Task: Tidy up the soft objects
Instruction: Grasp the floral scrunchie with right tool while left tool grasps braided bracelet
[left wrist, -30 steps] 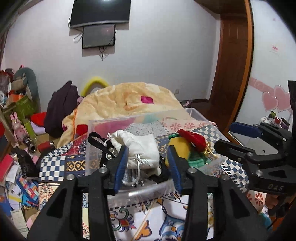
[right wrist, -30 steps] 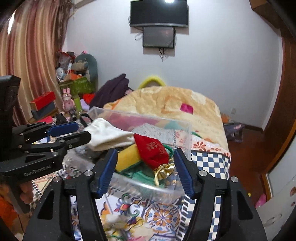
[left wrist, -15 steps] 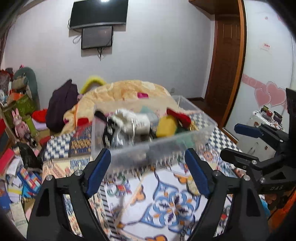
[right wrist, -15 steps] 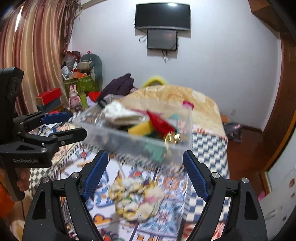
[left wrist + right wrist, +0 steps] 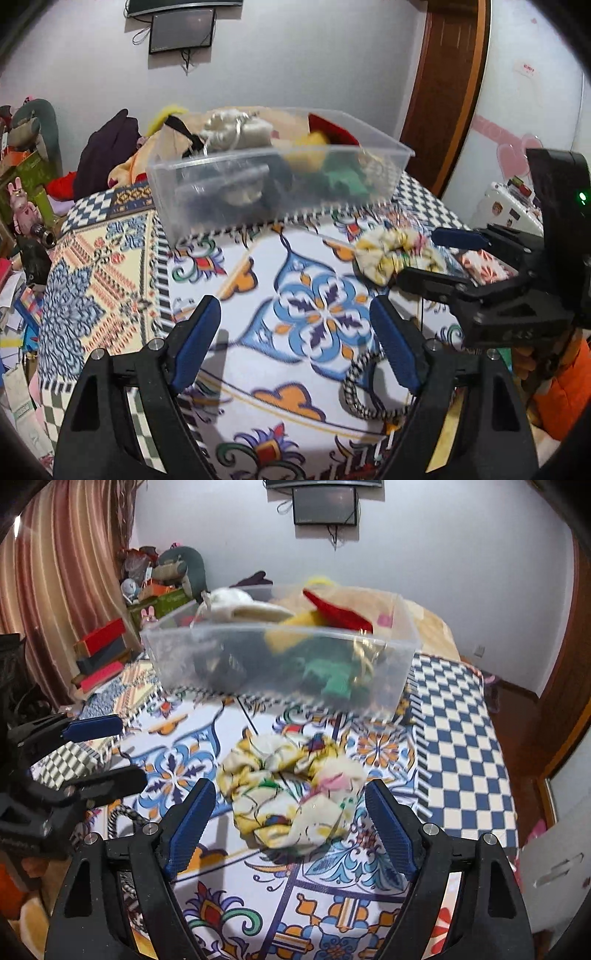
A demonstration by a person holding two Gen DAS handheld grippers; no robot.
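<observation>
Both grippers empty, jaws wide, over the patterned bed cover point(image 5: 110, 266).
Floral scrunchie point(image 5: 291, 794) lies on the cover between the right gripper point(image 5: 290, 812) fingers, untouched. Left gripper point(image 5: 295, 332) holds nothing; black-white checked hair tie point(image 5: 360, 384) by its right finger. Clear bin point(image 5: 280, 177) of soft items sits behind.

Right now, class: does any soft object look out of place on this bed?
Yes. Two lie outside the clear plastic bin: a floral scrunchie on the patterned bedspread before the open right gripper, and a black-and-white checked hair tie by the open left gripper.
</observation>
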